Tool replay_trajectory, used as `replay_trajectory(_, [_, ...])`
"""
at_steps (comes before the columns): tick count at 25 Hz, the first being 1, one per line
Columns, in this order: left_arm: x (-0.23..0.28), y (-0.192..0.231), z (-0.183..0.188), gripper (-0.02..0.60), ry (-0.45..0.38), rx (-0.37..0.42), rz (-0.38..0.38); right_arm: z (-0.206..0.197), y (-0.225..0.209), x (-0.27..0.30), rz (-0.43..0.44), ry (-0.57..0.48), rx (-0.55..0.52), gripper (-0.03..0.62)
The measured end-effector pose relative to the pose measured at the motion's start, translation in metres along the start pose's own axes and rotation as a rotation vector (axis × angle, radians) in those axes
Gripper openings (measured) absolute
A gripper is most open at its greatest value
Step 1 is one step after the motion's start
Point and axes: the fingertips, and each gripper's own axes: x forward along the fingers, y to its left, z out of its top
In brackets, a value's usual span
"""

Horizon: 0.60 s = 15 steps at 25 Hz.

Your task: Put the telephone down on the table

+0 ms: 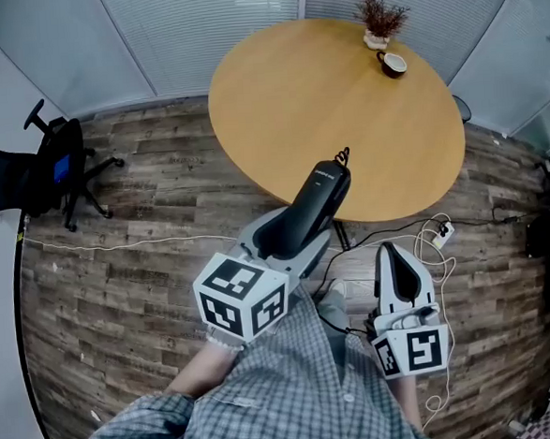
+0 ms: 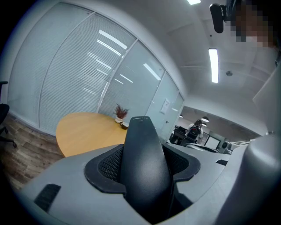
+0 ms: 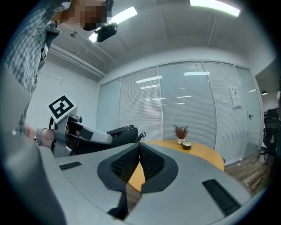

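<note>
Jaws of the left gripper stand wide apart and are clamped on the telephone, a dark handset gripped around its lower half, with its upper end sticking out past the pads toward the counter. A short curl of cord shows at the handset's far tip. The right gripper has its jaws closed together with nothing between them, and it is held low and to the side, apart from the handset.

As for progress, the pick-up is done and the set-down is not. The telephone is in the air, and in the head view its tip overlaps the near edge of the counter. The left gripper view shows the wooden top lying beyond and below the handset, so I judge that it has yet to be carried a little further over the top, lowered until it rests there, and let go.

Round and pale brown, the counter is bare on the near side. Only a small potted dry plant and a cup stand close together at the far edge, well apart from where the handset is heading. Under it lies a wood-plank floor, with a white power strip and loose cables near the right gripper. A black office chair stands off to the left. Glass walls with closed blinds ring the room, and strip lights shine overhead.
</note>
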Motion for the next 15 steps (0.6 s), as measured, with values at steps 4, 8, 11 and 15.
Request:
replay_trajectory(4, [0.011,0.003,0.000,0.281,0.006,-0.013,0.020,0.000,-0.010,0.008,0.023,0.008,0.001,0.009])
replay_trajectory(8, [0.025,0.007,0.002,0.280,0.007,-0.022,0.040,0.001,-0.020,0.017,0.042,0.010,0.000,0.009])
replay_trajectory(11, [0.038,0.009,0.003,0.281,0.009,-0.024,0.058,0.001,-0.031,0.023,0.056,0.017,-0.002,0.009])
replay_trajectory(15, [0.054,0.010,0.002,0.281,0.016,-0.030,0.081,0.000,-0.046,0.027,0.070,0.024,-0.001,0.009])
